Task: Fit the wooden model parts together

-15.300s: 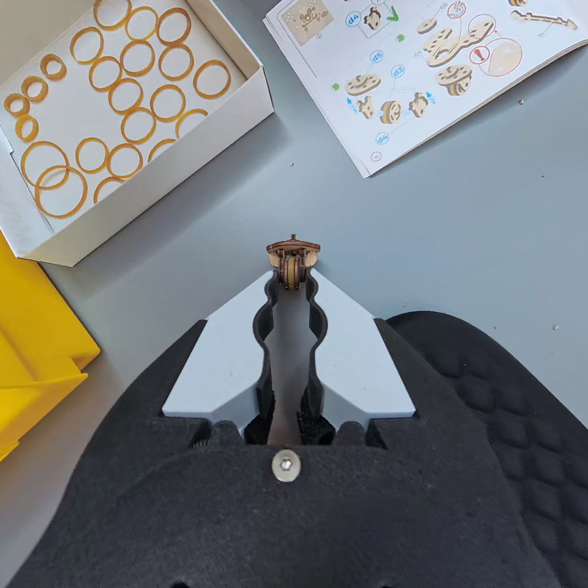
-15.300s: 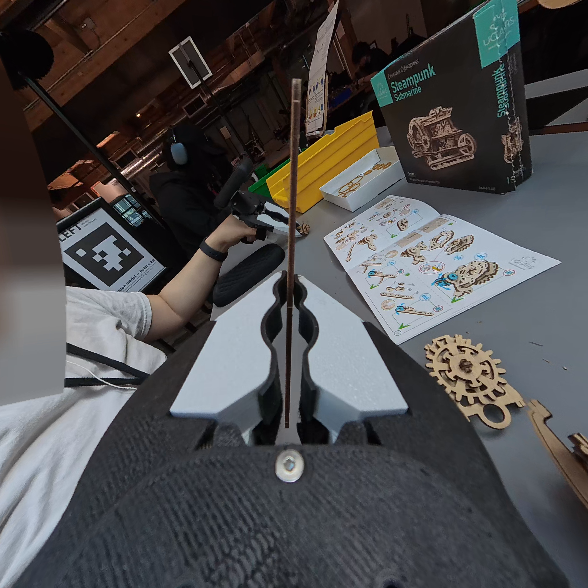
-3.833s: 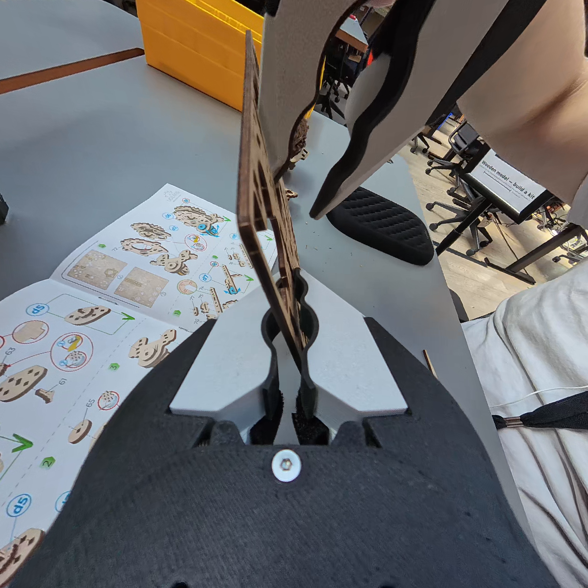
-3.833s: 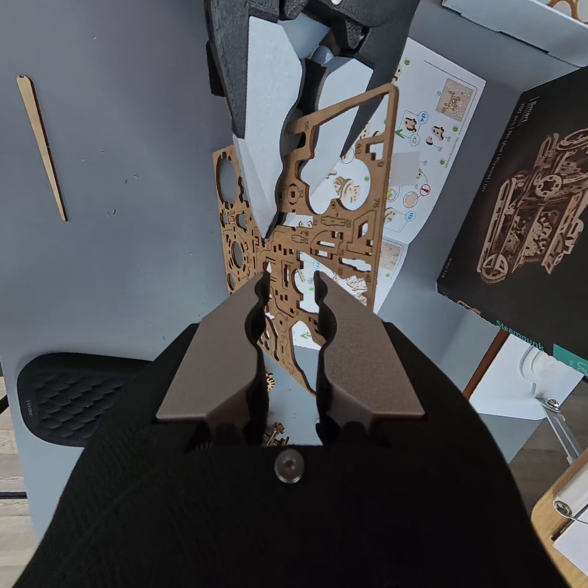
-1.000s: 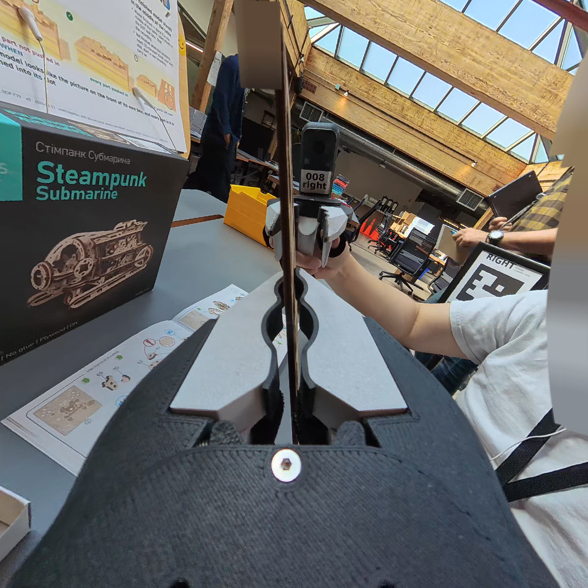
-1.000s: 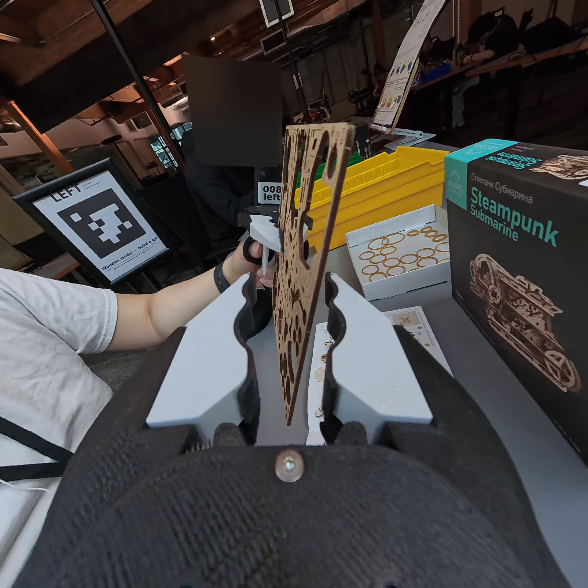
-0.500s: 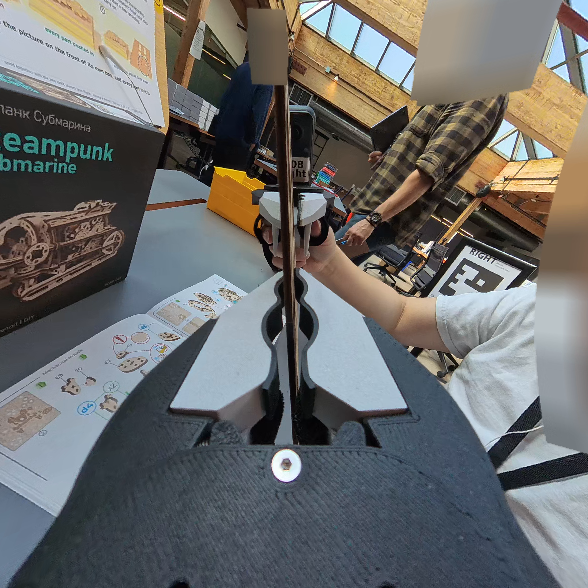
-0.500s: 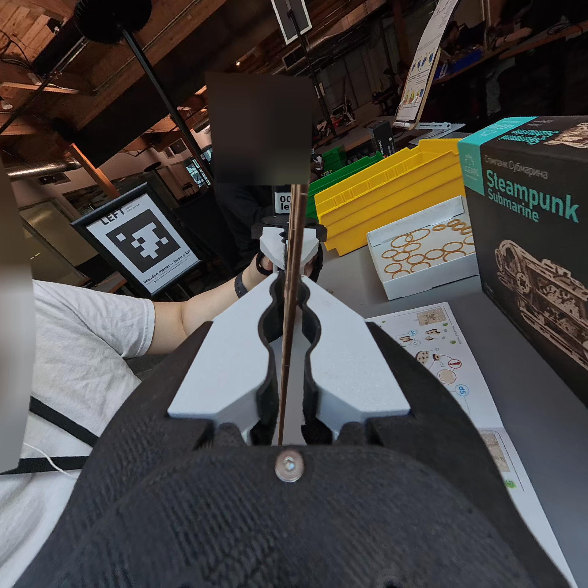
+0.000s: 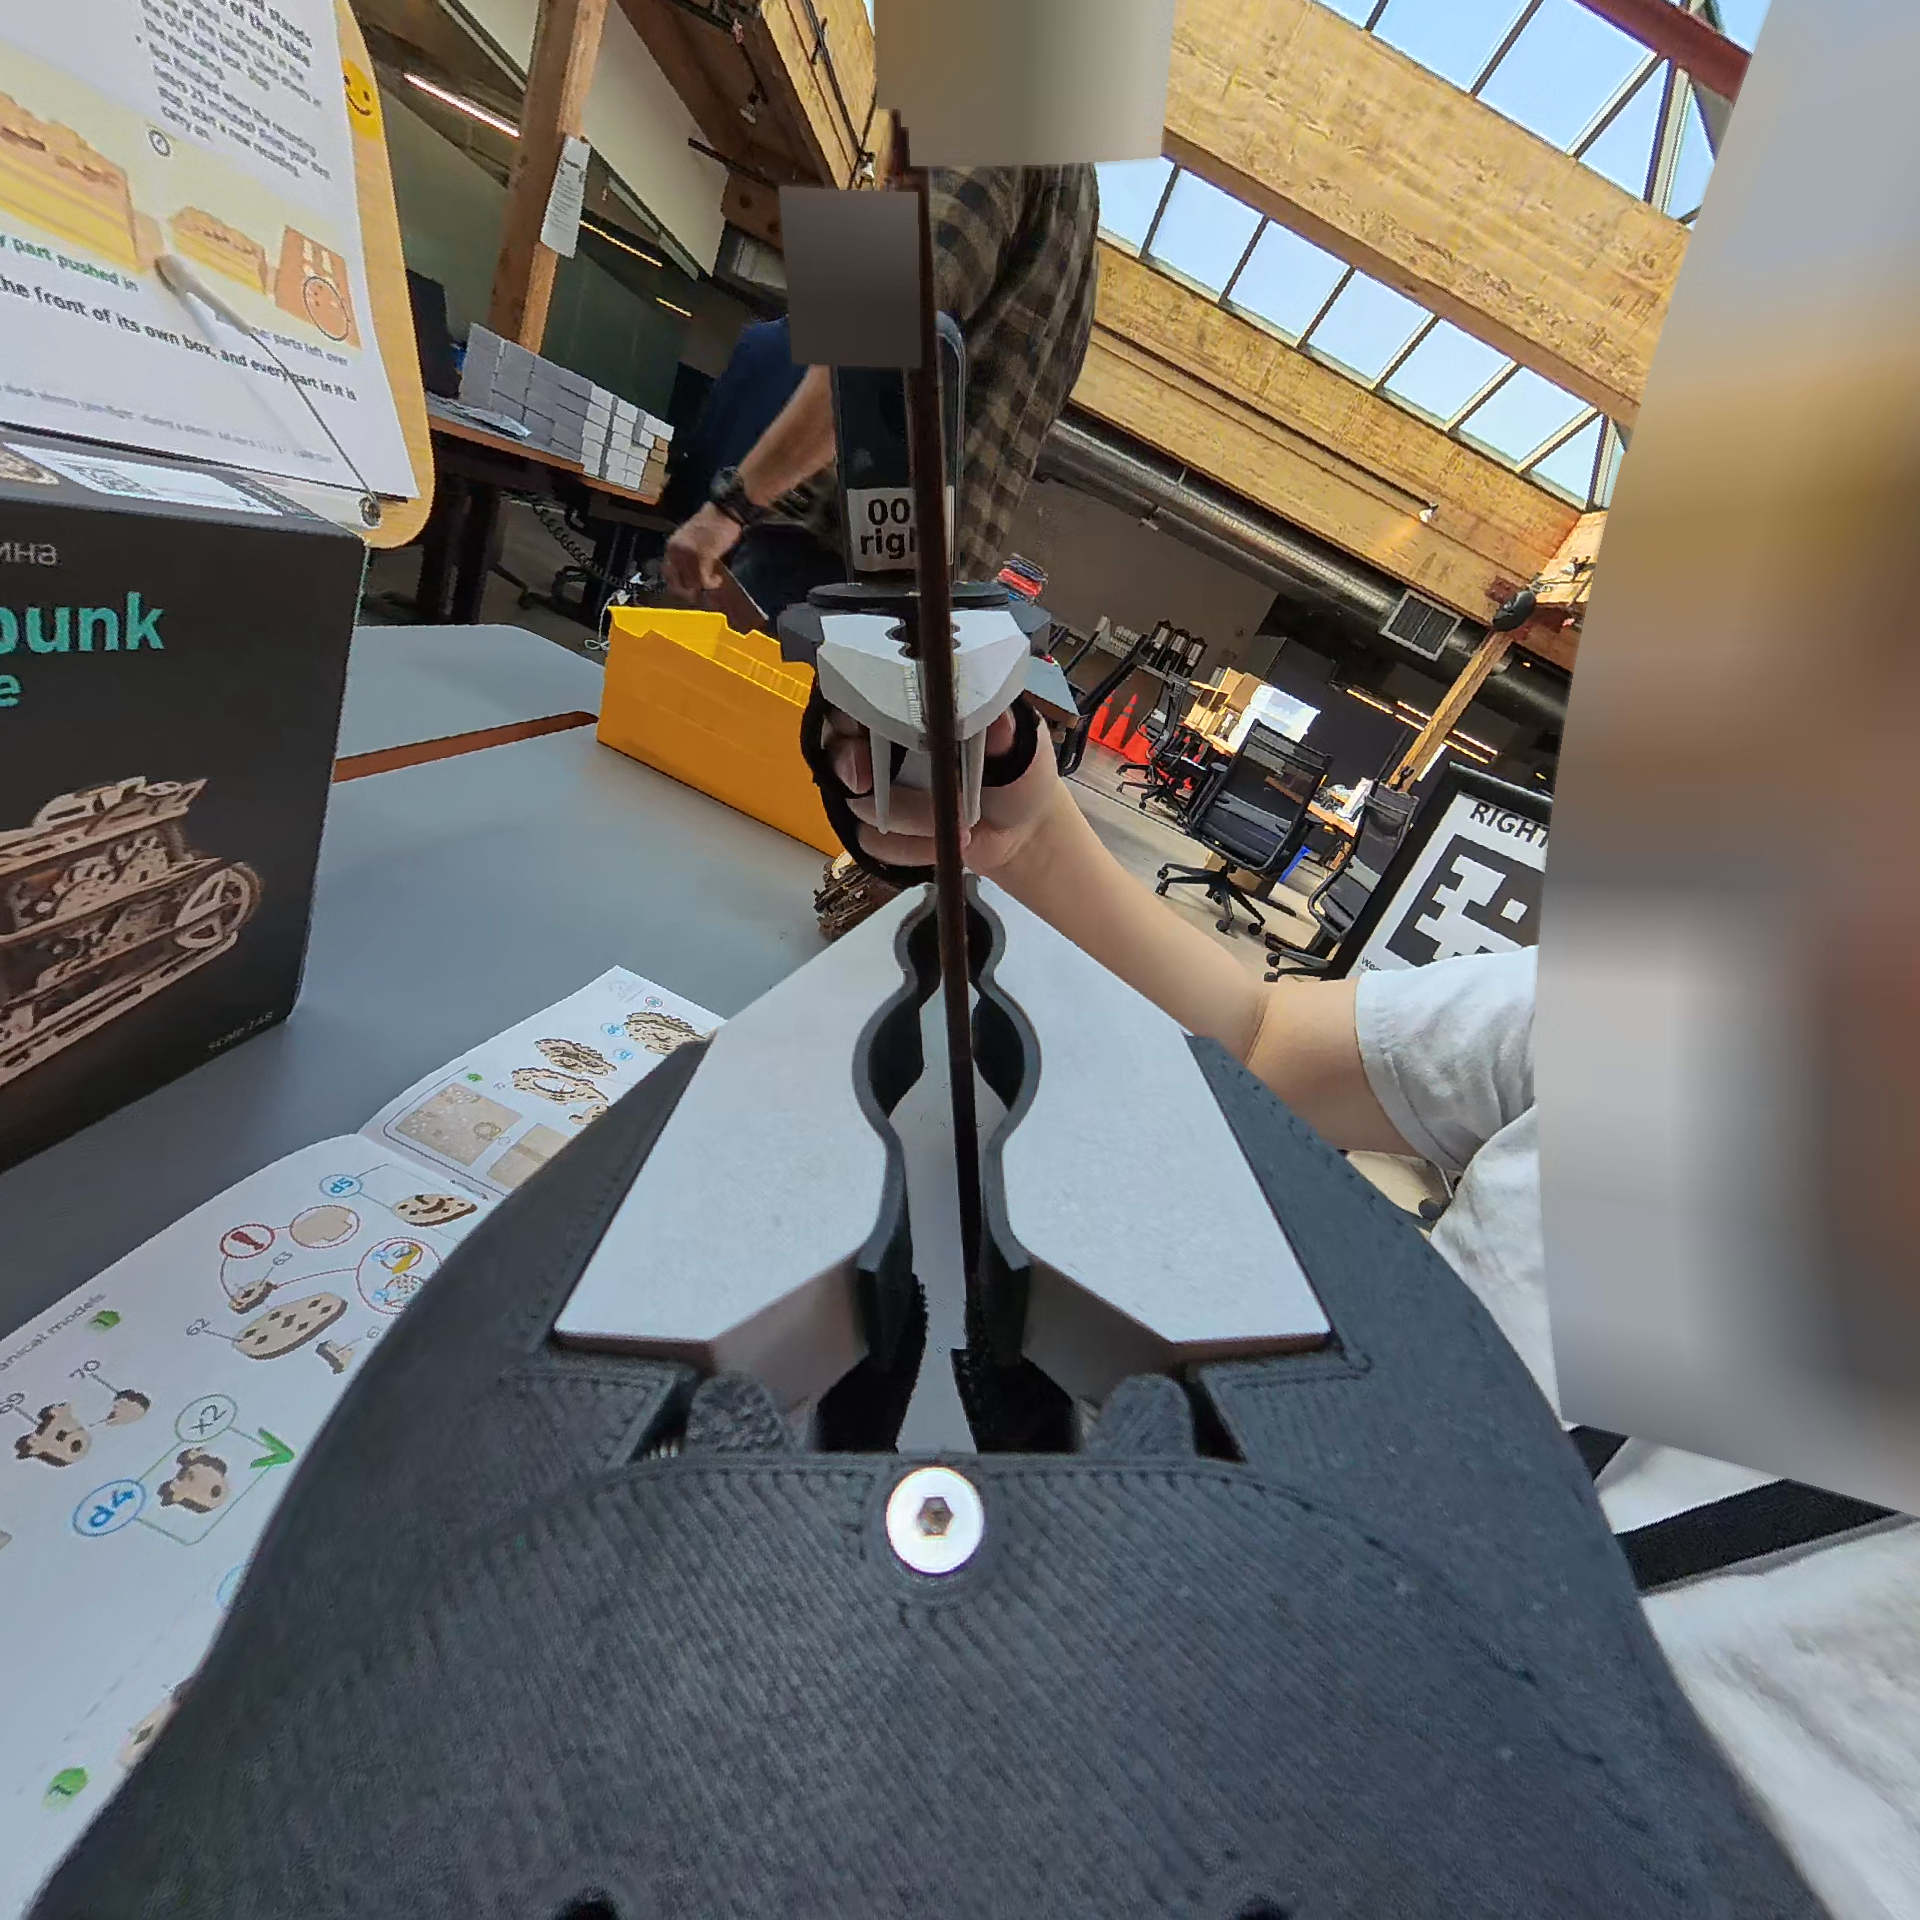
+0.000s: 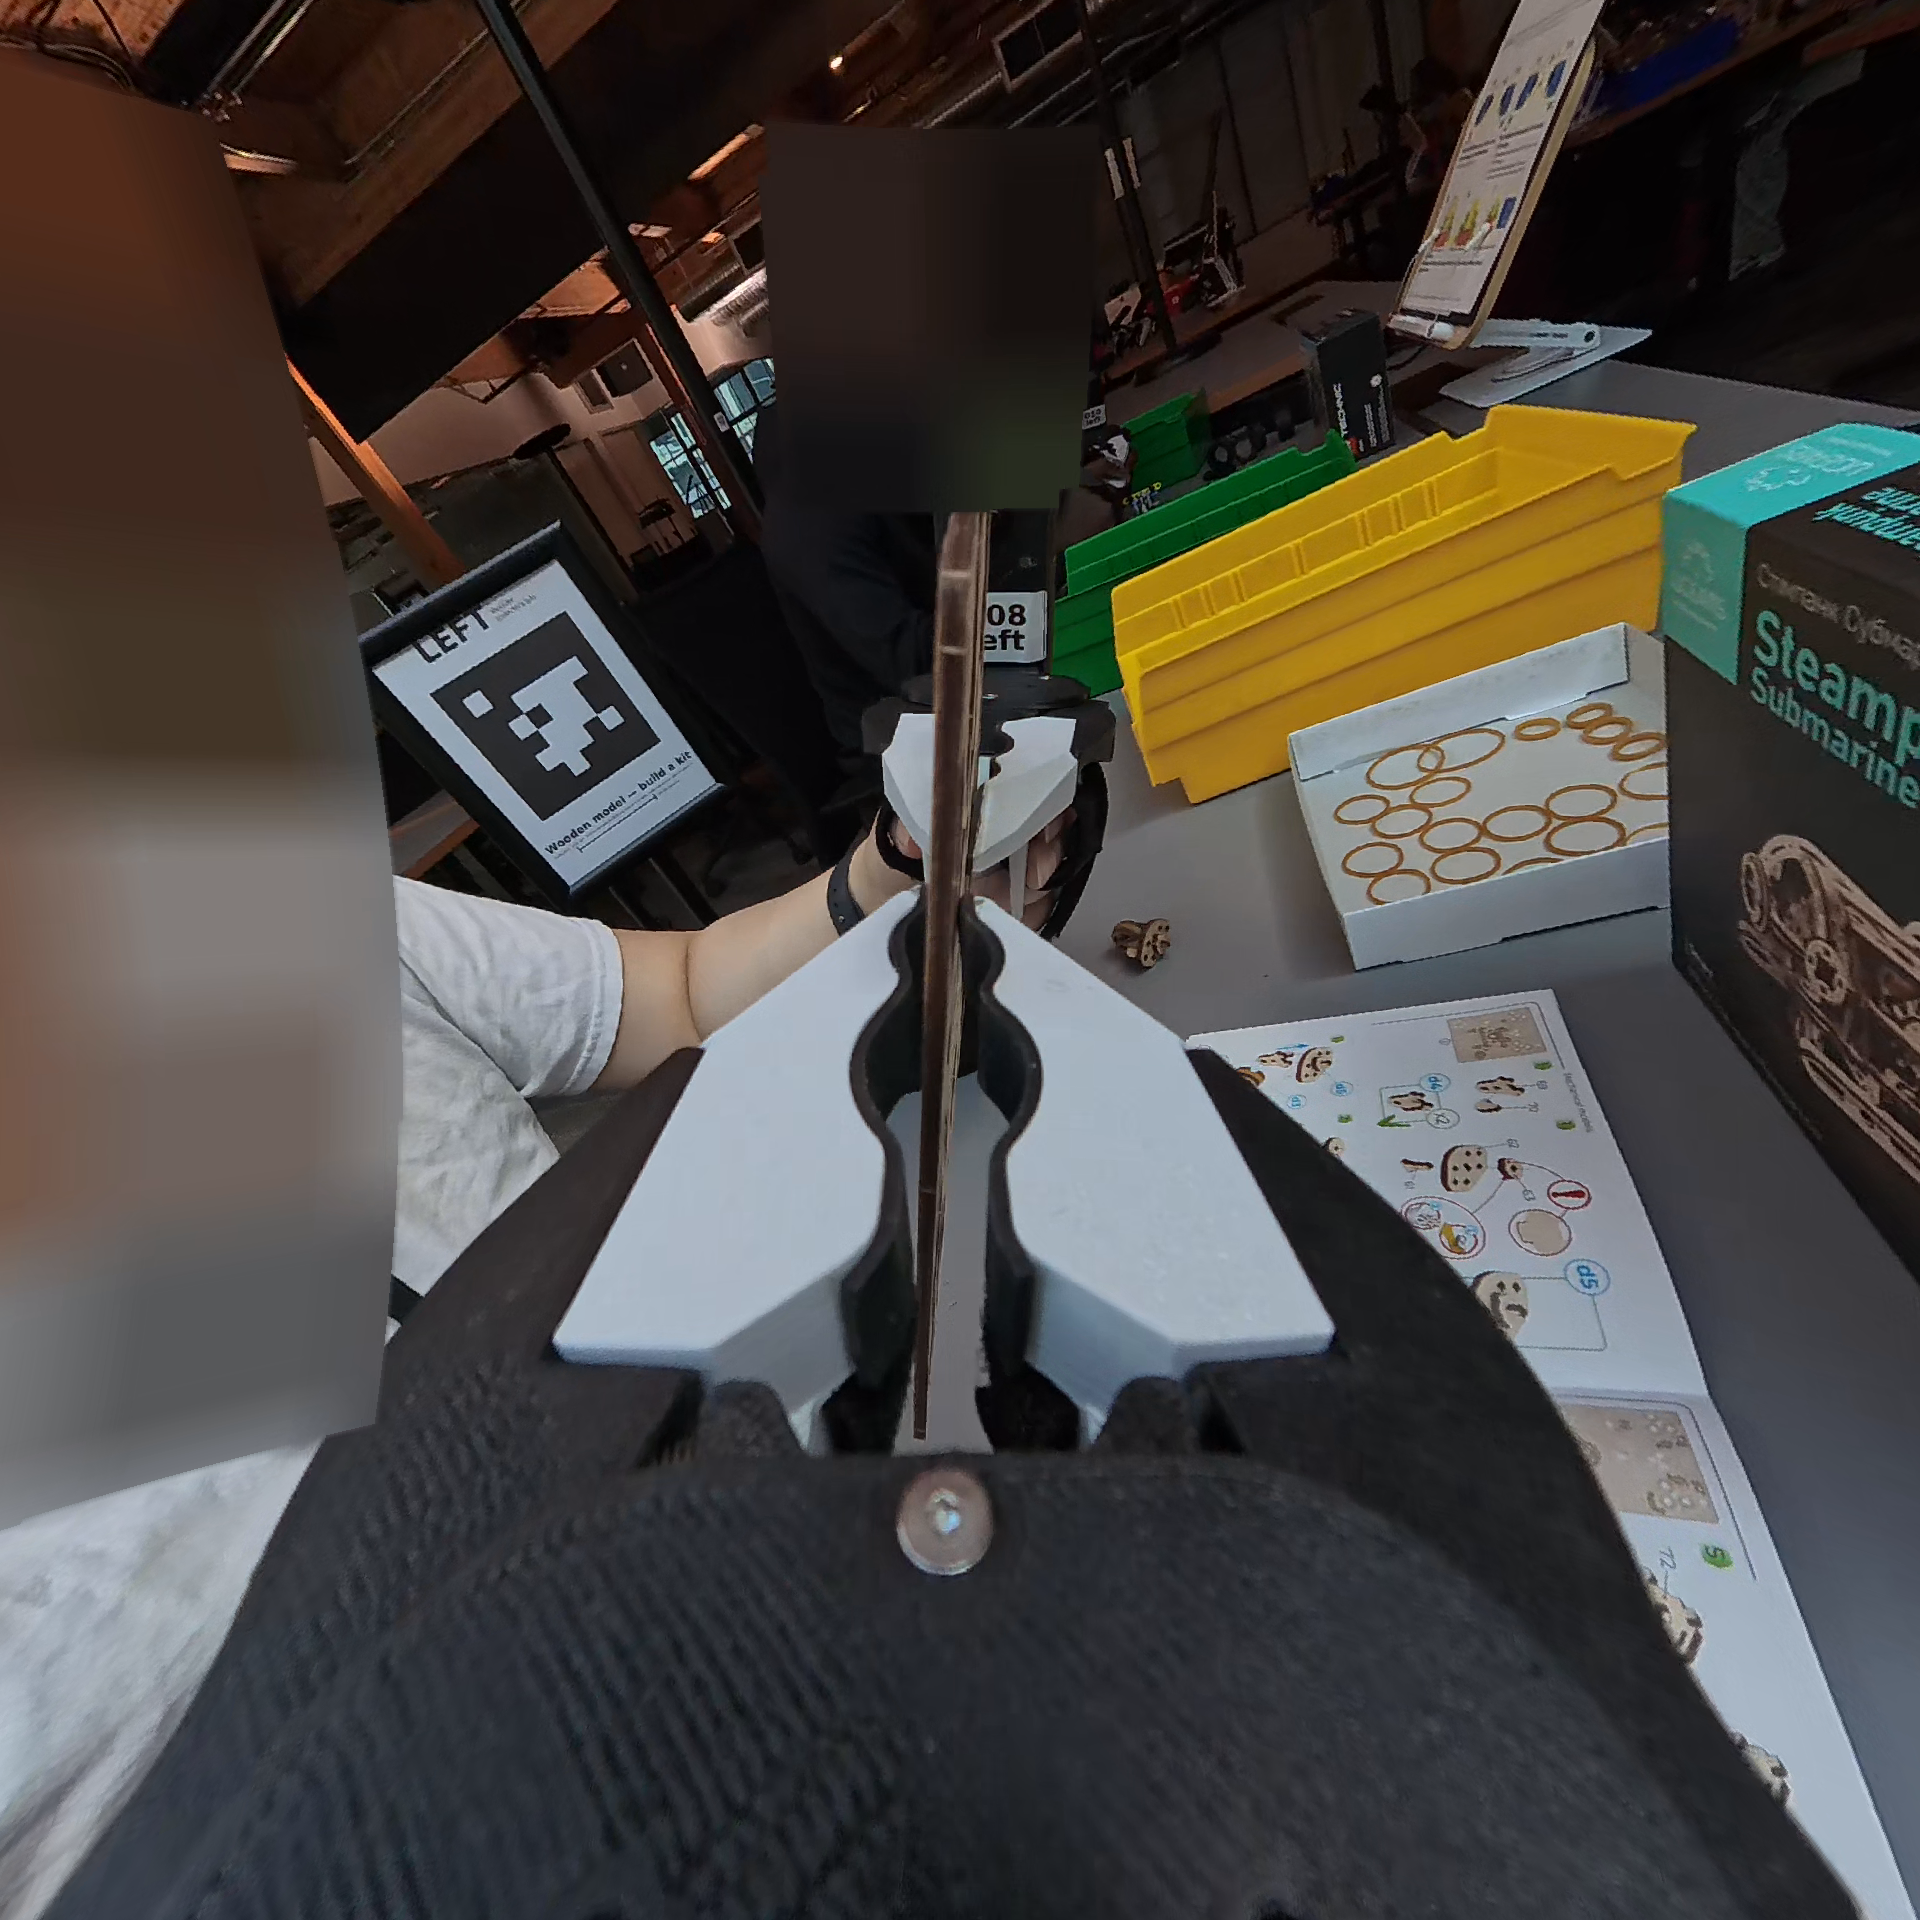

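Note:
A thin brown laser-cut wooden parts sheet (image 9: 957, 1039) is held upright and edge-on between my two grippers, which face each other above the grey table. My left gripper (image 9: 948, 894) is shut on one end of it. My right gripper (image 10: 948, 906) is shut on the other end of the sheet (image 10: 954, 727). Each gripper shows in the other's view: the right one (image 9: 923, 675) and the left one (image 10: 982, 774). A small wooden sub-assembly (image 10: 1141, 942) lies on the table below the left gripper.
An open instruction booklet (image 10: 1455, 1143) lies on the table (image 10: 1195, 966). A dark kit box (image 10: 1808, 831), a white box of rubber bands (image 10: 1486, 810) and a yellow bin (image 10: 1382, 582) stand behind it. A wooden gear piece (image 9: 857, 899) lies under the right gripper. People stand in the background. Across from one pair of fingers to the other is roughly 5 centimeters.
One second ago my right gripper was open around the sheet; it then shut on it. The sheet has turned edge-on, and both grippers now hold it steady between them.

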